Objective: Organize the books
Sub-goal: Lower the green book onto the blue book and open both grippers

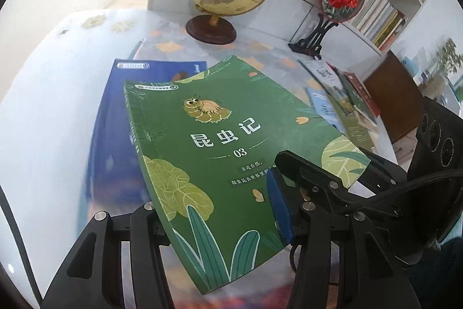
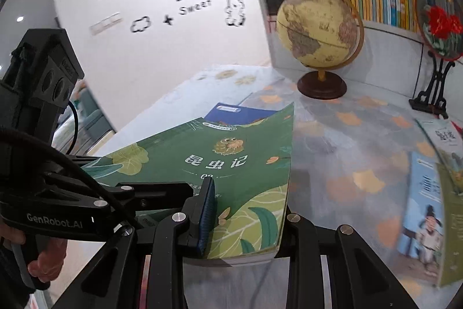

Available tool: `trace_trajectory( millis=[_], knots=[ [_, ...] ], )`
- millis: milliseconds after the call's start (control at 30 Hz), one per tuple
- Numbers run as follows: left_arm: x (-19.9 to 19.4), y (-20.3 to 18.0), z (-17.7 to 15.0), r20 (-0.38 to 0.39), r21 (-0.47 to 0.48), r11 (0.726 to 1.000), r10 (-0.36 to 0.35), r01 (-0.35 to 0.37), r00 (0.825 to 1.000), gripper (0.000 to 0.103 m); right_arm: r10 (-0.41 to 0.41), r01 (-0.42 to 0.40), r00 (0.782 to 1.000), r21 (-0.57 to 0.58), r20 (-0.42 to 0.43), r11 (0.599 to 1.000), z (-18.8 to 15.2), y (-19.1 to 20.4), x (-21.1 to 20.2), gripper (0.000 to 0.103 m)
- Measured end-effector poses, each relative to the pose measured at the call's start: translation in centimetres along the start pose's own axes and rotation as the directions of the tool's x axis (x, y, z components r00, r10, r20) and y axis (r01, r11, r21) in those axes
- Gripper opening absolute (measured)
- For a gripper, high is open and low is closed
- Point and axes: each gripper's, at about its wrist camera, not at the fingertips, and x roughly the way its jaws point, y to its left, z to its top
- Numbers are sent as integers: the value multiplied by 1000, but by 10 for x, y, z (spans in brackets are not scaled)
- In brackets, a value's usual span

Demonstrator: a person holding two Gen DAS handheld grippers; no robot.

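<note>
The green book, a thin, flexible paperback with a glossy, likely slippery cover, is held above the desk over a blue book. It is clamped at its near edge by both the left tongs and the right tongs; sagging is best limited by gripping near the spine.

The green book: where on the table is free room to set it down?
Bare cloth lies between the green book, the globe and the scattered books. It is crowded over the blue book and near the fan stand.
</note>
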Motion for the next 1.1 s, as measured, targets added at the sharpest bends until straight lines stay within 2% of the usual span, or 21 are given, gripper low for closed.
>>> trace_trajectory(
  millis=[133, 233, 333, 500, 600, 767, 933, 1000, 1100],
  knots=[
    [23, 36, 18, -54, 3, 999, -51, 52, 997, 49, -65, 65, 998, 13, -18, 998, 12, 5, 40, 29],
    [35, 57, 25, -89, -17, 997, -82, 80, 993, 49, -84, 85, 996, 39, -25, 996, 13, 8, 55, 29],
    [42, 77, 27, -104, -48, 996, -85, 80, 991, 49, -82, 85, 996, 68, -43, 994, 13, 10, 69, 29],
    [51, 108, 19, -126, -109, 992, -71, 57, 990, 49, -100, 103, 991, 33, -94, 994, 6, 24, 89, 30],
    [46, 118, 14, -100, -135, 988, -88, 74, 991, 51, -107, 113, 986, 38, -131, 993, 0, 26, 99, 31],
    [36, 128, 11, -78, -146, 989, -24, 12, 997, 51, -119, 128, 978, 44, -173, 991, -5, 28, 106, 33],
    [11, 135, 1, -70, -150, 987, 51, -61, 996, 51, -114, 126, 971, 48, -208, 991, -3, 32, 109, 48],
    [2, 136, -5, -85, -155, 982, 96, -108, 992, 51, -131, 148, 958, 51, -255, 988, -2, 33, 108, 53],
    [-16, 125, -12, -78, -154, 984, 72, -84, 994, 51, -148, 188, 942, 107, -301, 976, -7, 26, 92, 53]
  ],
)
